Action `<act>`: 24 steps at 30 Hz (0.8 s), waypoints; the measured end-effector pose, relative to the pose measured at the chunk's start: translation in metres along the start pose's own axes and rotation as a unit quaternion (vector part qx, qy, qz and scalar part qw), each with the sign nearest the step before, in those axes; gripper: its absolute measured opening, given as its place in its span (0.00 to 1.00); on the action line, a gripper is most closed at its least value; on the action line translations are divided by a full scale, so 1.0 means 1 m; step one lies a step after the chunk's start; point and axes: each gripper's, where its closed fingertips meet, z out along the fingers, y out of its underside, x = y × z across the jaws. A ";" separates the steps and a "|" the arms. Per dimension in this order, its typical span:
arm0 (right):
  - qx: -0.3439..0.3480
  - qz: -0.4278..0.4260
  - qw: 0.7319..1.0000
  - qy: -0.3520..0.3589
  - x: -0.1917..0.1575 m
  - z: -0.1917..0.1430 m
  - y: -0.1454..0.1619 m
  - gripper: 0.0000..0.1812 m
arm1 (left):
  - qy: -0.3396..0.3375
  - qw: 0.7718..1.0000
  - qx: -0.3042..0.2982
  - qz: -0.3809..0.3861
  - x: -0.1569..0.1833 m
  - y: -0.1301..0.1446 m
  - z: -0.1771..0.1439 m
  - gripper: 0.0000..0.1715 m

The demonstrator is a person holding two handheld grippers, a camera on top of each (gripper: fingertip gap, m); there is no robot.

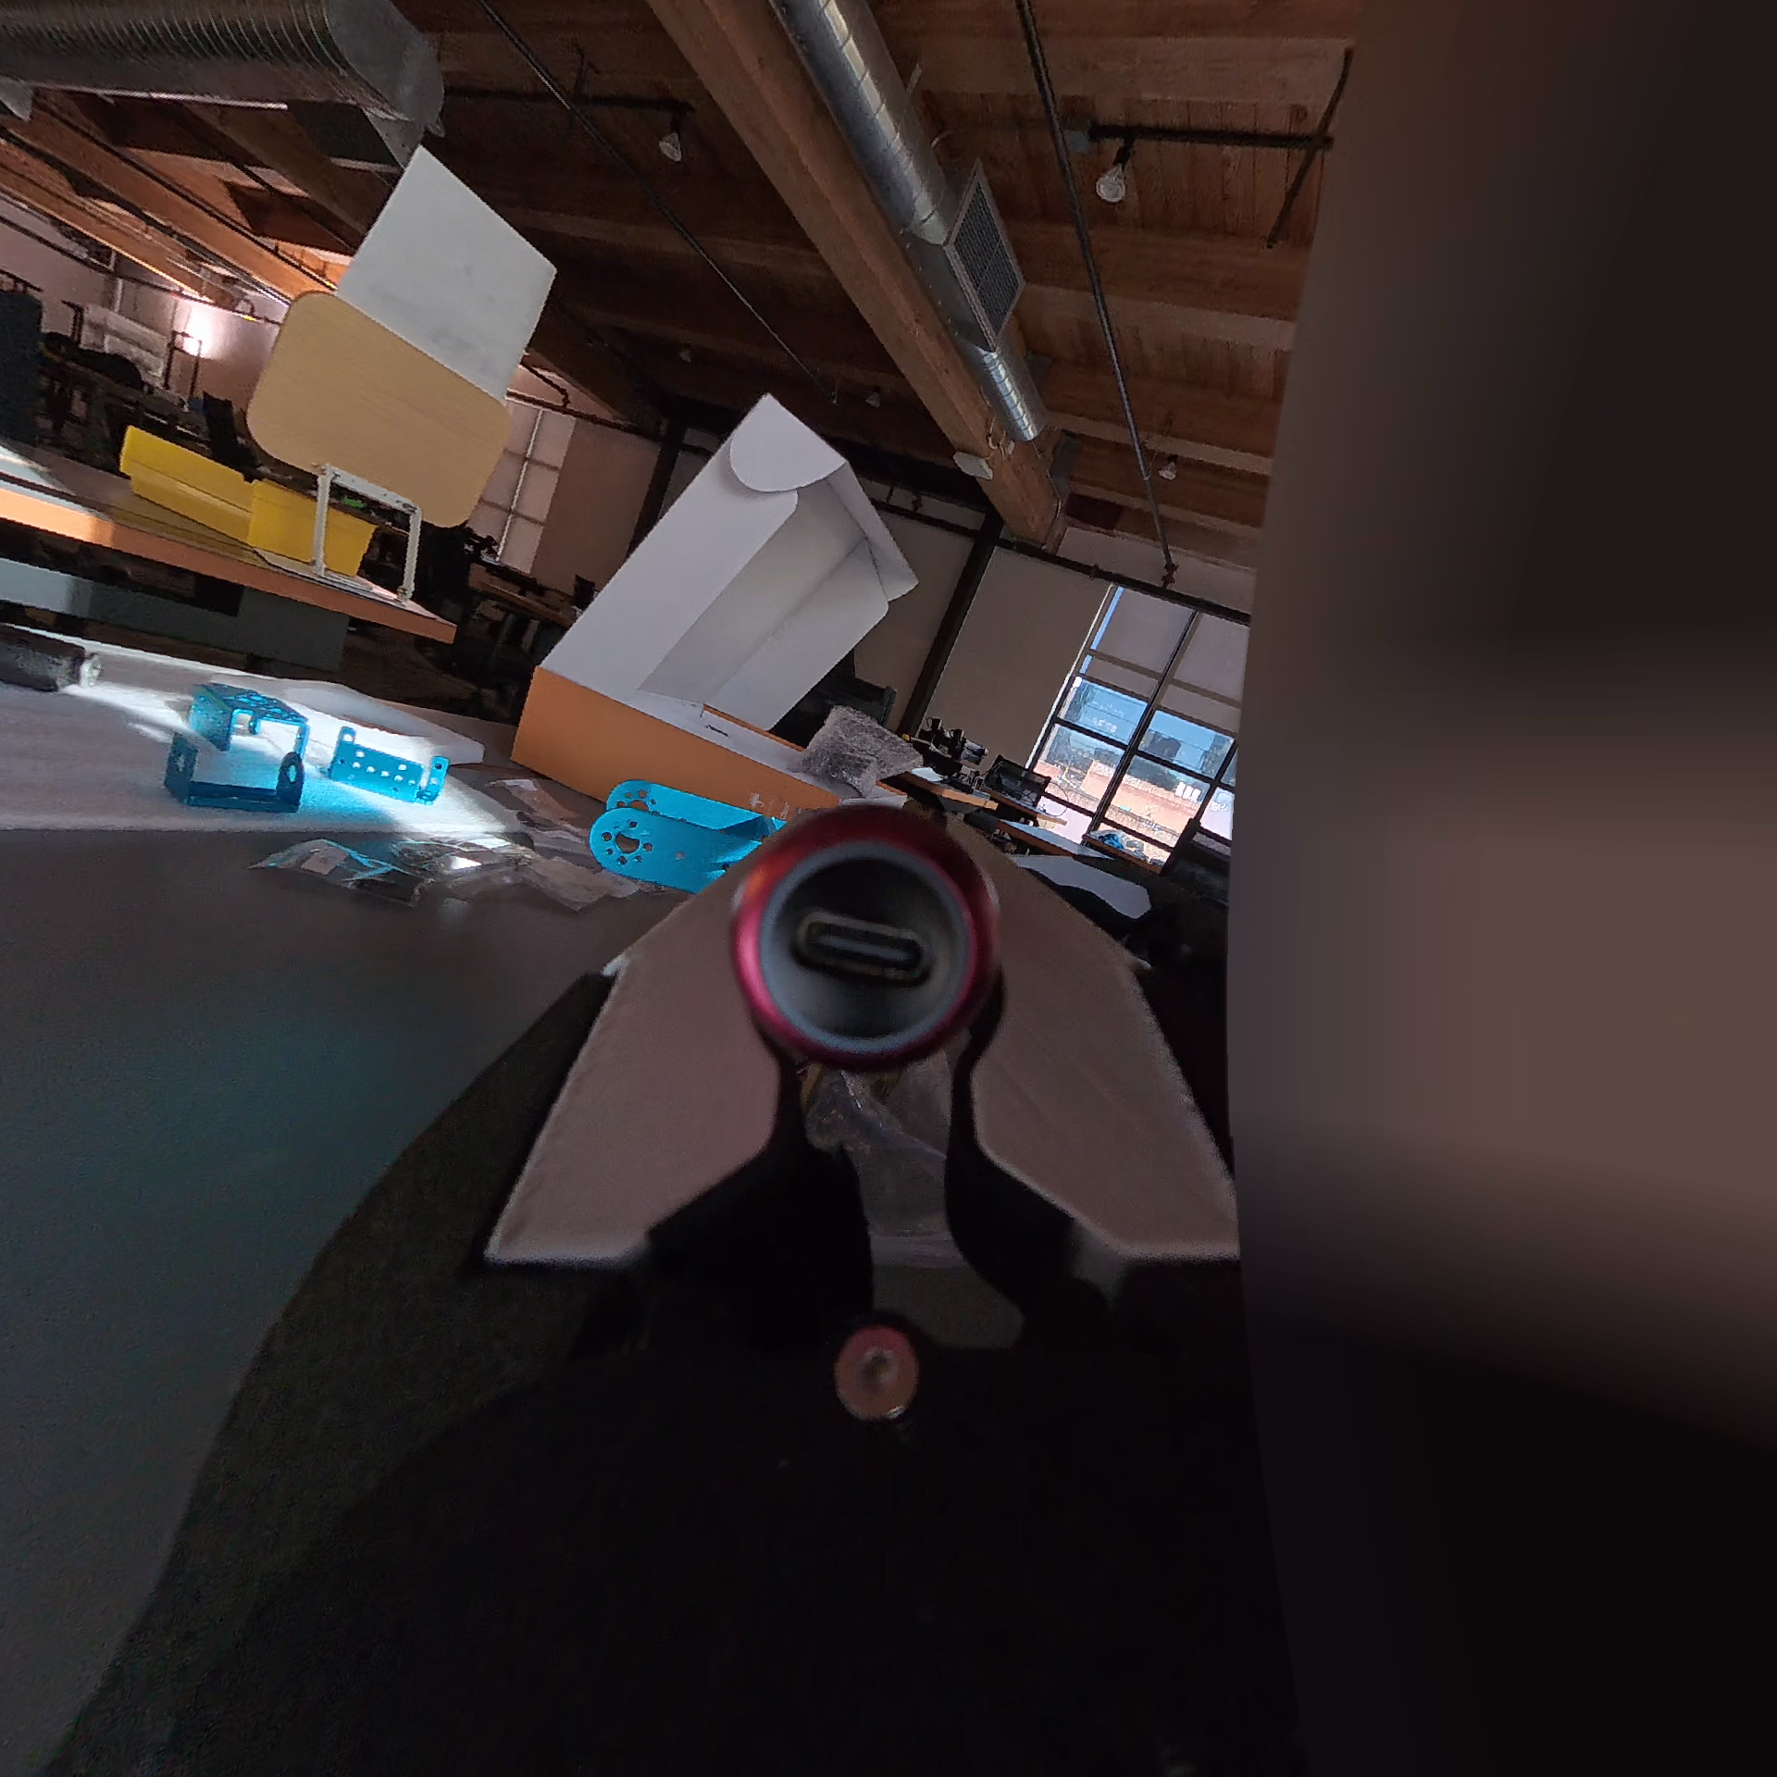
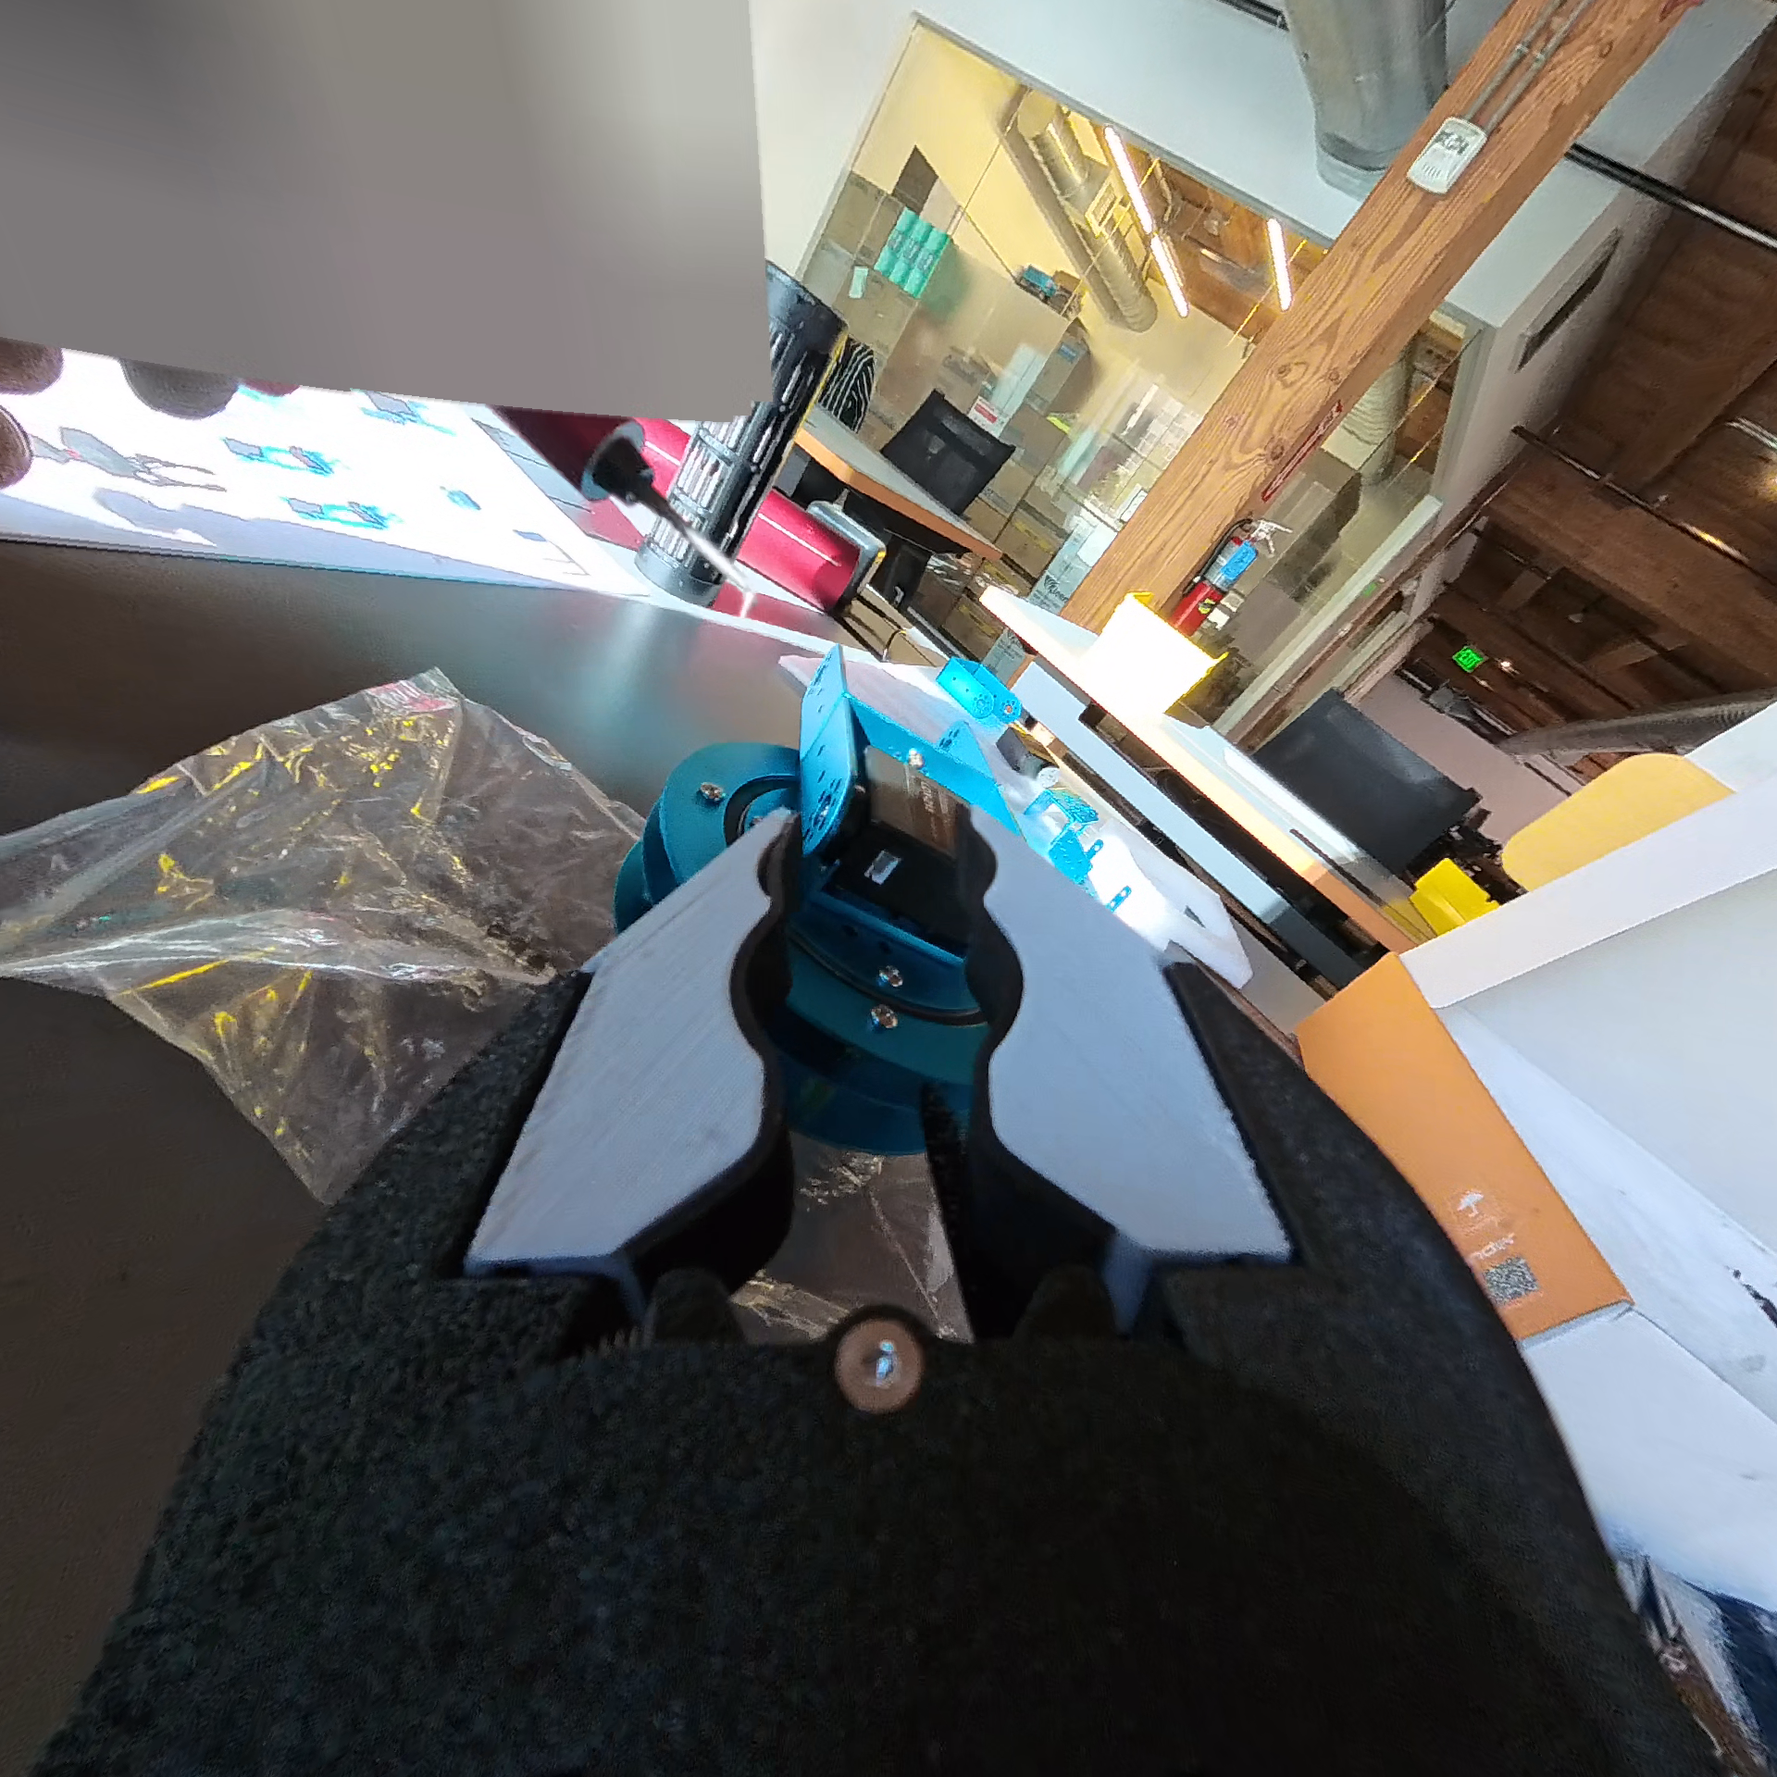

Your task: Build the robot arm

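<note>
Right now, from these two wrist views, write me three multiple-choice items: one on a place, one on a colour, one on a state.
1. Where does the clear plastic bag lie relative to the right claw?
A. To its left on the table
B. Inside the orange box
C. On top of the claw

2. What colour is the ring around the round tool end in the left claw?
A. Green
B. Red
C. Yellow

3. What is the state of the right claw?
A. Wide open and holding nothing
B. Out of view
C. Shut on the blue metal assembly

Answers: 1 A, the bag sits left of the fingers; 2 B, the rim shows red; 3 C, both fingers press the blue assembly's sides.
</note>
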 end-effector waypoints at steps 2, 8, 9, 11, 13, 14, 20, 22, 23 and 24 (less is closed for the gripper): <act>-0.001 0.001 1.000 -0.005 -0.002 0.000 0.000 0.17 | 0.003 1.000 -0.003 -0.008 -0.001 0.001 0.001 0.12; 0.018 -0.006 1.000 -0.011 -0.010 -0.005 -0.010 0.16 | 0.017 1.000 -0.020 -0.011 0.003 0.007 0.006 0.12; 0.018 -0.008 1.000 -0.013 -0.012 -0.005 -0.011 0.15 | 0.016 1.000 -0.021 -0.011 0.003 0.007 0.007 0.12; 0.010 -0.010 1.000 -0.012 -0.014 -0.004 -0.009 0.15 | 0.013 0.999 -0.030 -0.013 0.000 0.011 0.013 0.12; 0.005 -0.009 1.000 -0.009 -0.015 -0.003 -0.009 0.15 | 0.009 0.999 -0.052 -0.008 0.000 0.018 0.020 0.11; 0.001 -0.007 1.000 -0.008 -0.015 -0.002 -0.008 0.15 | 0.015 0.998 -0.056 -0.003 0.003 0.020 0.021 0.12; -0.010 -0.020 1.000 0.002 -0.014 0.001 -0.004 0.16 | 0.016 0.999 -0.033 -0.001 0.006 0.017 0.024 0.11; -0.012 -0.018 1.000 0.004 -0.013 0.002 -0.003 0.15 | 0.011 0.999 -0.031 0.006 0.007 0.018 0.026 0.11; -0.011 -0.015 1.000 0.006 -0.011 0.002 -0.004 0.15 | 0.013 0.999 -0.031 0.002 0.008 0.018 0.027 0.12; -0.007 -0.012 1.000 0.010 -0.010 0.002 -0.005 0.14 | 0.016 0.999 -0.032 -0.003 0.009 0.020 0.029 0.11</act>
